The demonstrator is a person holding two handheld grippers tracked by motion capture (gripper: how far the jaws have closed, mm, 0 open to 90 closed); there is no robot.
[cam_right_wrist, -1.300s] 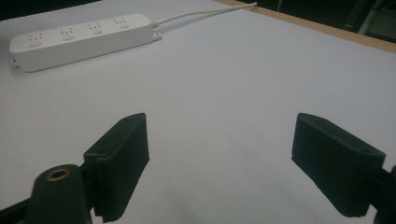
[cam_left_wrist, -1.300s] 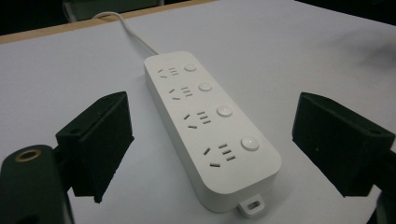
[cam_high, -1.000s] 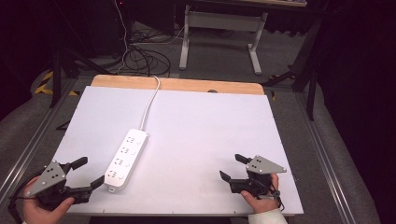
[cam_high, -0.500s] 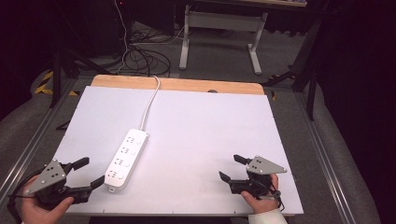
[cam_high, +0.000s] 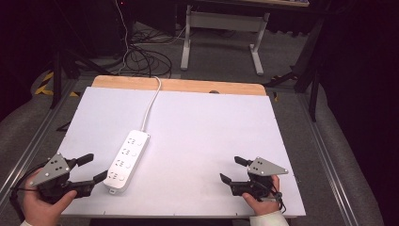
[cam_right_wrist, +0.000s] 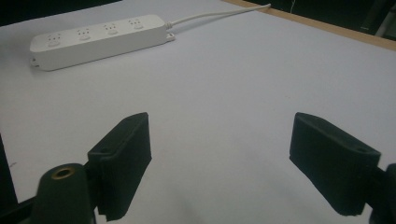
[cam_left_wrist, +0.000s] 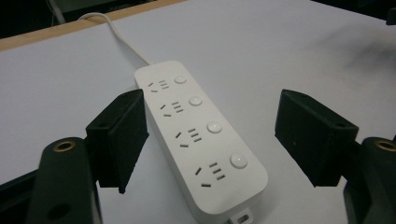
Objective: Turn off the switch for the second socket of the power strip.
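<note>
White power strip (cam_high: pixel 126 160) lies untouched; left gripper (cam_high: pixel 92 168), jaws apart, poised near it; right gripper (cam_high: pixel 231 170) likewise agape, likely awaiting approach.

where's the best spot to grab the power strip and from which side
Probably across its narrow width at the near end, with the left gripper, whose open jaws already straddle it. The power strip lies flat, long and slim, so its long side walls suit the jaws; its cord leaves the far end, out of the way.
</note>
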